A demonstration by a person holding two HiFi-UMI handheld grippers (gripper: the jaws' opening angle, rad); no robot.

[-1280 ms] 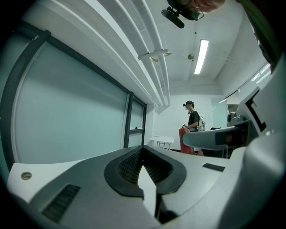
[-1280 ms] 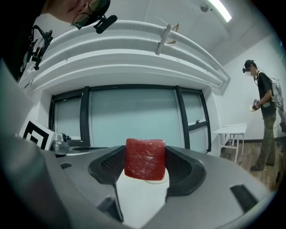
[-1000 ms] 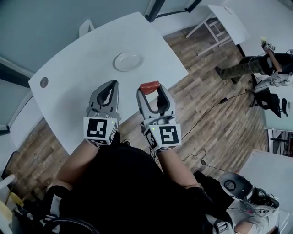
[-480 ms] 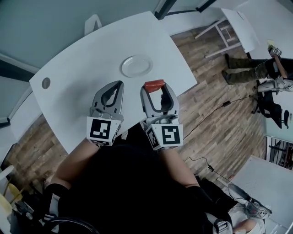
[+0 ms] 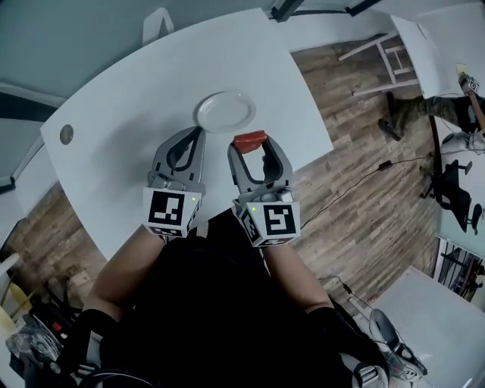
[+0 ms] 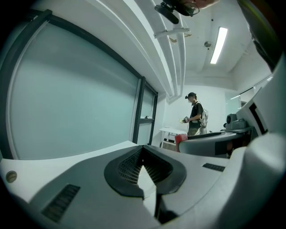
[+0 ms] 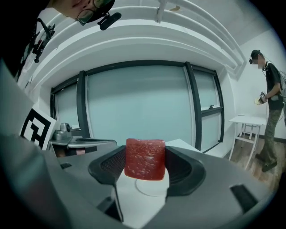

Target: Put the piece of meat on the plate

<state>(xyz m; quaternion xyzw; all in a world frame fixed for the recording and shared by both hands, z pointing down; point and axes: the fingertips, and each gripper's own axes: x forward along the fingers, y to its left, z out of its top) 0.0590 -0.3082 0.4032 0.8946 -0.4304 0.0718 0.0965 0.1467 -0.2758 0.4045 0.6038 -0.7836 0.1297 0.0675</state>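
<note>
A red slab of meat (image 5: pixel 249 140) (image 7: pixel 144 159) is clamped between the tips of my right gripper (image 5: pixel 250 142) (image 7: pixel 144 165), held above the white table (image 5: pixel 121 151). The empty white plate (image 5: pixel 224 111) (image 7: pixel 152 188) lies just beyond and slightly left of the meat. My left gripper (image 5: pixel 198 135) (image 6: pixel 142 154) hovers beside the right one, jaws closed together with nothing between them, its tips near the plate's near edge.
A round grommet (image 5: pixel 66 134) sits in the table's left part. The table's right edge drops to a wooden floor (image 5: pixel 356 174) with a cable. A white chair back (image 5: pixel 157 23) stands behind the table. A person (image 7: pixel 270 112) stands far right by another white table (image 5: pixel 447 30).
Both grippers have moved a little forward over the table with the meat still held; the plate now lies closer to their tips.
</note>
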